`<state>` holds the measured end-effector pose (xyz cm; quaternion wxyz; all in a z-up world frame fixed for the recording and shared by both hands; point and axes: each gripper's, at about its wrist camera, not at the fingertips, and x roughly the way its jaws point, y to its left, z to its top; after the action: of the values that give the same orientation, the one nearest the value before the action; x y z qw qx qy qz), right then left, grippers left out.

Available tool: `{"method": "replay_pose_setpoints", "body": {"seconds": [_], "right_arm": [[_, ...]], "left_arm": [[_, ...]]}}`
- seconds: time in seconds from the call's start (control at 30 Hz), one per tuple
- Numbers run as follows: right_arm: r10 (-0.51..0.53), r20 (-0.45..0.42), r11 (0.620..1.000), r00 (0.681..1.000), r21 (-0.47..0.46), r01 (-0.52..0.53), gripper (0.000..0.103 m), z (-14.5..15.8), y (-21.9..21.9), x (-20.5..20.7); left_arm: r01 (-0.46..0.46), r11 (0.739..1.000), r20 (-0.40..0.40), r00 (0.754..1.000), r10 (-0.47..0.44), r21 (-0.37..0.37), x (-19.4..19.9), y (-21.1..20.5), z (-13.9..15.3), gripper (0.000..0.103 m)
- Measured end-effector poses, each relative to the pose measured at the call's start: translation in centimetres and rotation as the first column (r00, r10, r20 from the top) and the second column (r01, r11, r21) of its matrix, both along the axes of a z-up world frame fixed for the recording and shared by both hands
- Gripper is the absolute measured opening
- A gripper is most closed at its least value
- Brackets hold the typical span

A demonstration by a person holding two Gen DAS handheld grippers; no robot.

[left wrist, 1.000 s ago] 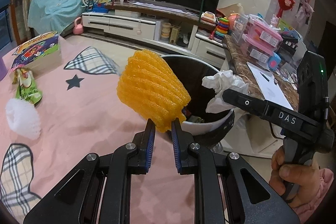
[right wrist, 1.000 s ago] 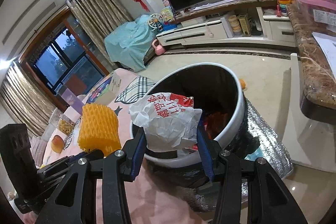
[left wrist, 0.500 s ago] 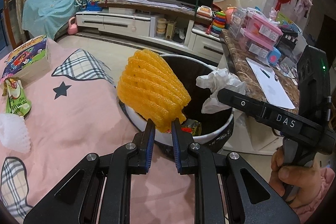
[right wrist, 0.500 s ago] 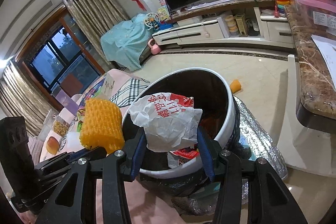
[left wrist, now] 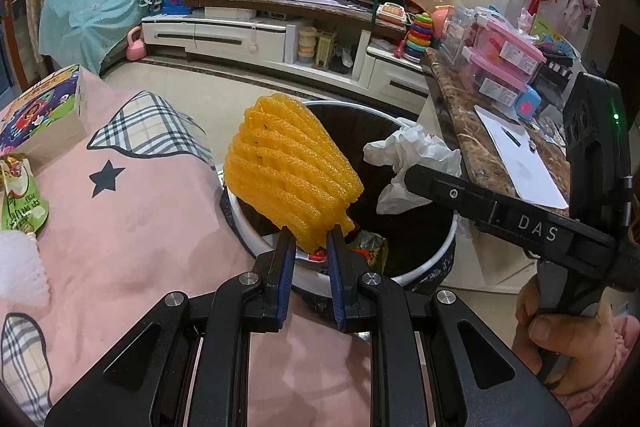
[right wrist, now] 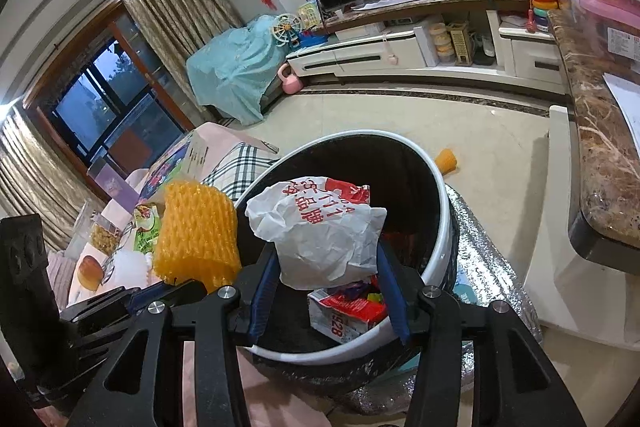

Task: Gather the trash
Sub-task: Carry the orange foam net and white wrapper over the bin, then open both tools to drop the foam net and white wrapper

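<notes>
My left gripper [left wrist: 311, 241] is shut on the bottom edge of an orange foam fruit net [left wrist: 286, 165], which stands above the near rim of the black-lined trash bin [left wrist: 424, 267]. The same foam net [right wrist: 196, 231] shows at the left in the right wrist view. My right gripper [right wrist: 326, 263] is shut on a crumpled white paper bag with red print [right wrist: 320, 231], held over the bin [right wrist: 440, 255] opening. That paper bag [left wrist: 412, 155] and the right gripper [left wrist: 404, 173] appear at the right in the left wrist view. Wrappers [right wrist: 346, 311] lie inside the bin.
The pink cloth [left wrist: 128, 219] beside the bin carries a white foam net [left wrist: 20, 271], a green snack packet [left wrist: 22, 203] and a picture book [left wrist: 40, 107]. A marble counter [left wrist: 472, 131] with pink boxes stands at the right. A hand [left wrist: 552, 331] grips the right tool's handle.
Both grippers have shifted with their loads towards the bin, which now sits nearer and lower in both views. The grips look unchanged.
</notes>
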<state>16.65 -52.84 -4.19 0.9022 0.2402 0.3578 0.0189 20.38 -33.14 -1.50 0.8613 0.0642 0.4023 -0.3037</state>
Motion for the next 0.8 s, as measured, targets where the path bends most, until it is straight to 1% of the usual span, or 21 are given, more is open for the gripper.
{"method": "replay_pose_setpoints", "body": {"seconds": [0.17, 0.33, 0.43, 0.47, 0.5, 0.53, 0.57, 0.63, 0.77, 0.8], "right_arm": [[-0.002, -0.012, 1.0, 1.0, 0.003, 0.002, 0.051, -0.1, -0.2, 0.3], [0.004, -0.018, 1.0, 1.0, 0.006, -0.004, 0.052, 0.0, -0.2, 0.7], [0.0, -0.024, 1.0, 1.0, 0.011, 0.0, 0.058, -0.1, -0.2, 0.7], [-0.005, -0.027, 1.0, 1.0, 0.014, 0.005, 0.058, -0.1, -0.3, 0.7], [-0.01, -0.028, 1.0, 1.0, 0.015, 0.01, 0.062, -0.1, -0.3, 0.7], [-0.015, -0.029, 1.0, 0.999, 0.016, 0.015, 0.068, -0.1, -0.3, 0.7], [-0.018, -0.027, 1.0, 0.999, 0.018, 0.019, 0.07, -0.1, -0.4, 0.6], [-0.022, -0.022, 1.0, 1.0, 0.018, 0.022, 0.071, 0.1, -0.3, 0.4], [-0.02, -0.008, 1.0, 1.0, 0.023, 0.02, 0.071, 0.4, 0.0, 0.0], [-0.019, -0.003, 1.0, 1.0, 0.024, 0.019, 0.073, 0.5, 0.2, -0.2]], "left_arm": [[0.004, 1.0, -0.006, 1.0, -0.004, 0.008, 0.4, -0.4, -0.1, 0.015], [-0.005, 1.0, -0.018, 1.0, 0.006, 0.018, 0.7, -0.5, -0.4, 0.019], [-0.017, 1.0, -0.024, 1.0, 0.017, 0.019, 0.9, -0.3, -0.4, 0.03], [-0.023, 1.0, -0.021, 0.999, 0.024, 0.016, 0.9, -0.1, -0.4, 0.035], [-0.028, 1.0, -0.019, 0.999, 0.028, 0.013, 0.9, 0.0, -0.4, 0.04], [-0.032, 0.999, -0.019, 0.999, 0.032, 0.009, 0.9, 0.2, -0.3, 0.041], [-0.036, 0.999, -0.018, 0.999, 0.036, 0.005, 0.8, 0.4, -0.3, 0.042], [-0.044, 0.999, -0.016, 0.999, 0.044, 0.002, 0.7, 0.7, -0.2, 0.044], [-0.066, 0.998, -0.008, 0.998, 0.066, -0.005, 0.2, 1.8, -0.2, 0.053], [-0.075, 0.997, -0.007, 0.997, 0.075, -0.008, 0.0, 2.2, -0.2, 0.054]]}}
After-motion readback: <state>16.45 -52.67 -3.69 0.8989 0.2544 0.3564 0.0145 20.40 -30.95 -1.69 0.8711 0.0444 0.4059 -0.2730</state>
